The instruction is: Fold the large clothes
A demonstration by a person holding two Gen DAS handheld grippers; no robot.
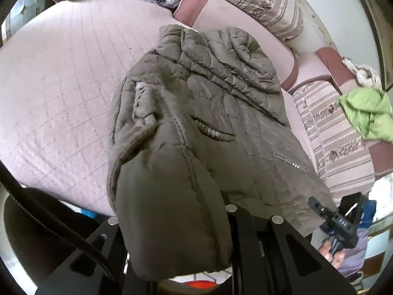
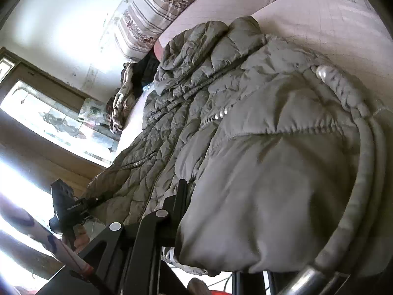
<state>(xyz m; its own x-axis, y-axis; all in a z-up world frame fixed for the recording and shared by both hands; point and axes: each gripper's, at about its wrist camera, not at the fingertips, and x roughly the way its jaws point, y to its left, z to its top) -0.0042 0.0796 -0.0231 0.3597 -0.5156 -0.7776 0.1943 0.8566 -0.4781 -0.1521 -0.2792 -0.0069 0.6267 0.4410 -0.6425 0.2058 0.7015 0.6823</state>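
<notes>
An olive-grey quilted puffer jacket lies stretched across the pink quilted bed, its hem end lifted toward the cameras. My left gripper is shut on the jacket's near edge; the padded fabric bulges over the fingers and hides the tips. My right gripper is shut on another part of the same jacket, fabric draped over its fingers too. The right gripper also shows in the left wrist view at the jacket's lower right edge, and the left gripper shows in the right wrist view at the lower left.
Striped floral pillows lie along the bed's far side. A green garment sits at the right. A crumpled beige cloth lies near the bed's edge. A window is at the left of the right wrist view.
</notes>
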